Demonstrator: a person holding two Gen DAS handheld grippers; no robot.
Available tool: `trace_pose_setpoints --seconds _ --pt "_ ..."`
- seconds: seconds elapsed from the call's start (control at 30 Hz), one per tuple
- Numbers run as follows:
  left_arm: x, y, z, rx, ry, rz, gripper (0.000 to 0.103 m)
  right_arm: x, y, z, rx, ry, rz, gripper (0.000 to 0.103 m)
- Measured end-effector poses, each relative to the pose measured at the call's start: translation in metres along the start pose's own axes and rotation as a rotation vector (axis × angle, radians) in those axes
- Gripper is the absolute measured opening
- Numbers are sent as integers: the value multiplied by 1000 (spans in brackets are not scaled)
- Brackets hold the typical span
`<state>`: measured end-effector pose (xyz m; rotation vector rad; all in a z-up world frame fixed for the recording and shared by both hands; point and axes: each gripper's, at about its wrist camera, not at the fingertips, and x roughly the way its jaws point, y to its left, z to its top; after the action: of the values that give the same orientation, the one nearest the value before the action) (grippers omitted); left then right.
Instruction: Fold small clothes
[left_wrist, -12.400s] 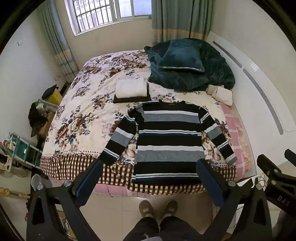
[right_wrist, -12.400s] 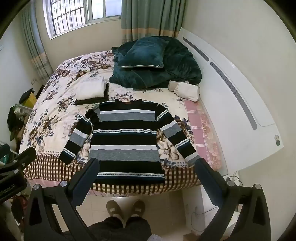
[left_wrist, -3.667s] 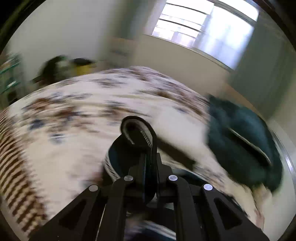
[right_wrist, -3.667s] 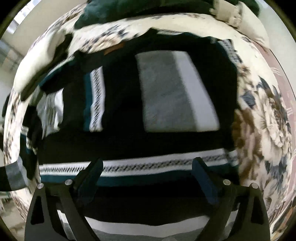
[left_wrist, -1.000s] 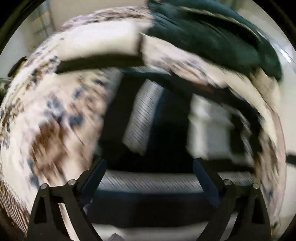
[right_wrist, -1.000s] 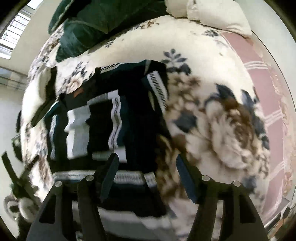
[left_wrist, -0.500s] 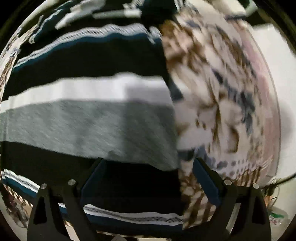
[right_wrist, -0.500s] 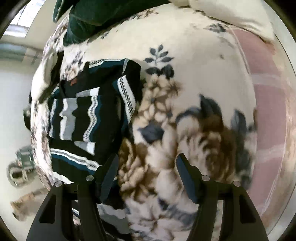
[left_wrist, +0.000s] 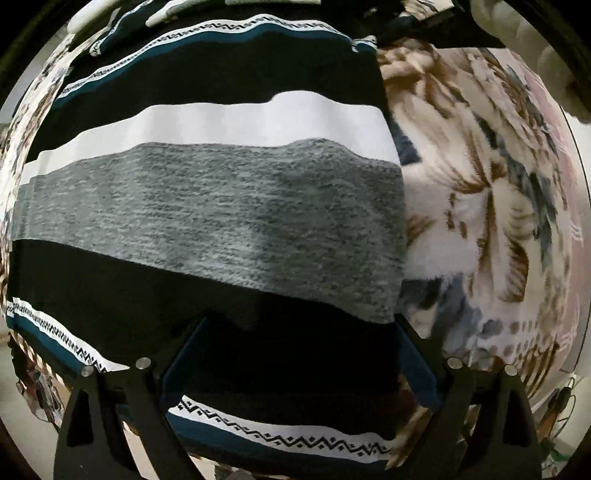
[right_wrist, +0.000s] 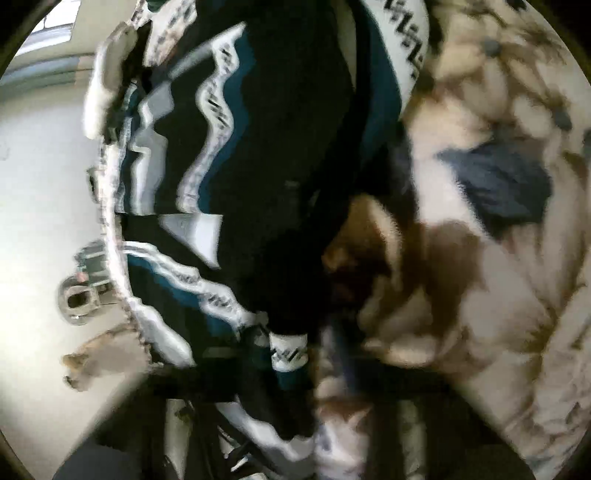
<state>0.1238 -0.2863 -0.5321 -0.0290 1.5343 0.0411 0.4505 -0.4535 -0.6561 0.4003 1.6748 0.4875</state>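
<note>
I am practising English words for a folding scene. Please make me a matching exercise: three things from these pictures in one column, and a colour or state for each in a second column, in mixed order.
Things:
1. left tongs
2. sweater
3. bedspread

Colours or states:
a. flower pattern, cream and brown
b. open wide
c. black, white and grey stripes

Pairs: 1-b; 2-c; 3-a

One striped sweater (left_wrist: 221, 206) under me, filling 9 o'clock half. One floral bedspread (left_wrist: 480, 192) at 3 o'clock. My left gripper (left_wrist: 295, 369): two fingers (left_wrist: 177, 369) visible, 5 and 7 o'clock. One pale bundle (left_wrist: 517, 29) at 1 o'clock.
</note>
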Motion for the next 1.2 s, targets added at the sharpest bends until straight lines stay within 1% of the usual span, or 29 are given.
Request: trace_pose_setpoints --seconds 0.03,0.07,0.13,0.2,0.27,0.4,0.43,0.47,0.5,0.53,0.6,0.67,0.7,0.77,0.83,0.87,0.9,0.93,0.97,1.0,1.03,1.07,1.17,1.2 --pt "1 0 -3 -1 -4 -1 96 -4 0 -3 -7 -19 -10 6" --pt "0 0 -5 5 -9 1 96 -8 0 -6 -18 -32 -44 6" --pt "-3 1 -12 20 -12 7 96 -19 -1 -10 -34 -61 -84 5" --pt "-6 -2 -21 24 -23 2 96 -22 -2 -10 -42 -62 -116 4" --pt "-7 -10 -28 52 -34 1 96 -18 0 -8 -68 -22 -94 5" --pt "-3 -27 -44 122 -35 0 96 -29 -5 2 -48 41 -22 9" --pt "3 -31 -47 134 -23 -5 96 -35 -6 3 -56 44 -14 15" --pt "8 -36 -50 137 -19 -6 96 -45 -7 3 -72 32 -24 24" --pt "13 -37 -51 141 -18 -1 96 -54 -11 4 -82 20 -30 49" --pt "17 -42 -50 145 -21 8 96 -63 -16 4 -84 2 -24 61" --pt "26 -42 -46 139 -26 16 96 -78 -28 11 -66 -30 -4 61" --pt "31 -45 -44 128 -35 14 96 -91 -42 25 -24 -75 0 61" --pt "32 -44 -37 129 -38 16 96 -95 -48 32 -7 -95 9 61" --pt "35 -42 -28 144 -47 24 96 -100 -58 54 17 -139 23 61" --pt "38 -46 -27 163 -68 26 95 -100 -67 77 35 -167 54 61" --pt "39 -52 -24 168 -84 25 86 -95 -70 89 56 -165 71 62" --pt "38 -56 -21 172 -105 22 79 -88 -71 99 77 -161 99 64" --pt "35 -56 -15 172 -121 19 61 -81 -68 106 83 -154 128 65" --pt "32 -54 -14 170 -140 19 37 -74 -65 110 83 -143 149 65" --pt "29 -52 -13 168 -154 18 26 -68 -61 114 84 -132 169 68" --pt "25 -50 -12 165 -170 8 11 -61 -57 117 89 -123 183 73" --pt "24 -49 -11 157 -175 2 6 -51 -51 119 95 -117 185 74" --pt "17 -38 -3 127 -178 -28 5 -43 -39 121 102 -146 208 74" --pt "11 -32 1 116 -180 -35 5 -43 -35 121 92 -143 225 67"
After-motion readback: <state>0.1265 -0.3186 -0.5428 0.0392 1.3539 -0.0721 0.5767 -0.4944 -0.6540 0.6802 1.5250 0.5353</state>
